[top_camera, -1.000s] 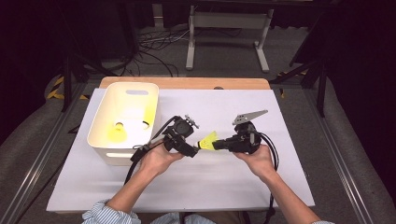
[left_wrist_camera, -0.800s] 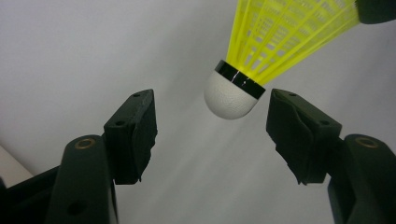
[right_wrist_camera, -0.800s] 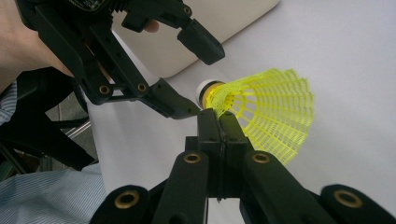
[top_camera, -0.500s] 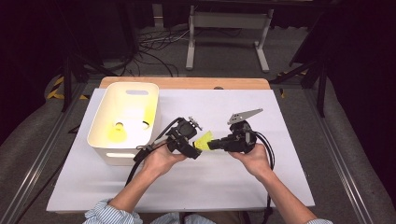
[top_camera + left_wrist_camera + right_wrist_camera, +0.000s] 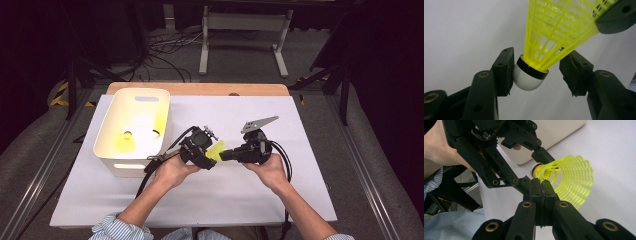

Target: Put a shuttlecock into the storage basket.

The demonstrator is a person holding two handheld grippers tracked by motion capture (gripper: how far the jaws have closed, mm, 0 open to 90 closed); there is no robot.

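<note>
Fingers (image 5: pixel 504 72) of the left gripper (image 5: pixel 536 75) stand part open around the white cork of the yellow shuttlecock (image 5: pixel 549 47): in the left gripper view we see one finger touching the cork, the other just beside the skirt base w/ a narrow gap. Fingers (image 5: pixel 535 190) of the right gripper (image 5: pixel 541 192) are pressed together, pinching the skirt rim, so the shuttlecock hangs from the right gripper, above the table (image 5: pixel 310 125).

High view: we see both grippers, left (image 5: pixel 200 150) & right (image 5: pixel 247 150), meeting nose to nose near the table's middle, w/ the shuttlecock (image 5: pixel 216 150) as a small yellow patch between them; finger spacing can't be read here. This view alone gives us the white bin (image 5: pixel 112 125) at the left gripper's side, w/ a second yellow shuttlecock (image 5: pixel 125 142) lying inside, plus both forearms in striped sleeves.

Right gripper view: we see the left gripper's body & the hand (image 5: pixel 439 147) holding it, the cork end pointing into that gripper, and a corner of the bin (image 5: pixel 554 132) behind. Left gripper view adds the cork's black band and the skirt mesh close up.
</note>
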